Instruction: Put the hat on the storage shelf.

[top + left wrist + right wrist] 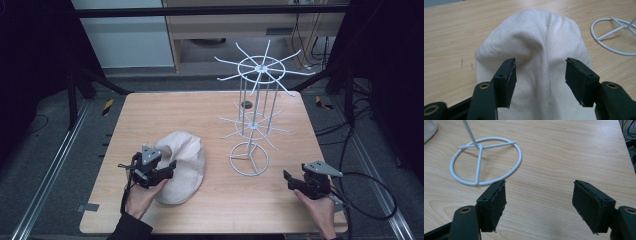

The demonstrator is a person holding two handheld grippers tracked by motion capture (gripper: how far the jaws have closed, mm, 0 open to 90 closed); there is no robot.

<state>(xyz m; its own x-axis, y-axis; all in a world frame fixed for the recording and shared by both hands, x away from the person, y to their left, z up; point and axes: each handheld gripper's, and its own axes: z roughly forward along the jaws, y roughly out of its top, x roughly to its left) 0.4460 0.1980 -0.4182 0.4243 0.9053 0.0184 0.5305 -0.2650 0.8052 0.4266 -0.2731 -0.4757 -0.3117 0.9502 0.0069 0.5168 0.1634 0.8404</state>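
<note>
A cream fabric cap (pixel 182 160) lies on the wooden table (pixel 200 107), front left of centre. My left gripper (pixel 171 168) sits low at the cap's near left side. In the left gripper view its jaws (pixel 540 75) stand apart on either side of a raised fold of the cap (pixel 534 42), and the pads do not press on it. A white wire rack (pixel 255 100) with spoke arms stands to the right of the cap. My right gripper (pixel 288 180) rests near the front right corner, open, with bare wood between its jaws (pixel 539 200).
The rack's ring base (pixel 486 160) lies just ahead and left of the right gripper, and its edge (pixel 614 35) is right of the cap. Metal rails run along both sides of the table. Cables trail on the floor at right.
</note>
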